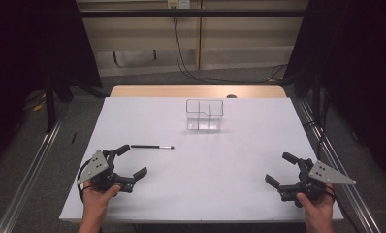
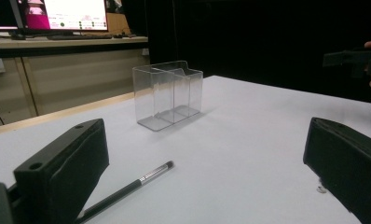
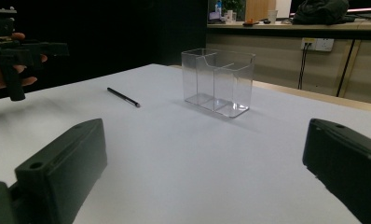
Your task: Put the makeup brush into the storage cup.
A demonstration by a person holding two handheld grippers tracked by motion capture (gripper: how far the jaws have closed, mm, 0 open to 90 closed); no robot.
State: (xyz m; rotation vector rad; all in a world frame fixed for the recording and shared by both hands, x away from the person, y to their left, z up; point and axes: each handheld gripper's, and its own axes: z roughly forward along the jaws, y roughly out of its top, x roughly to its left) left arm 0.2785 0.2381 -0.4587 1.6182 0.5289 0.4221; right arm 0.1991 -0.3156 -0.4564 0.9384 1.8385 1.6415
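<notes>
We read no writing on the clear organizer or black brush. Left tool and right tool gape empty near the white bench front edge.

I note bare table between both hands; the brush and clear organizer are the obstacles ahead.

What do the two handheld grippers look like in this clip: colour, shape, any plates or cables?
Both are black. The left gripper and the right gripper each end in two blocky black jaws with small round holes near the tips. Each carries a grey three-cornered plate dotted with small holes. A black cable loops from the left one. The forearms are bare, with no sleeves in view.
</notes>
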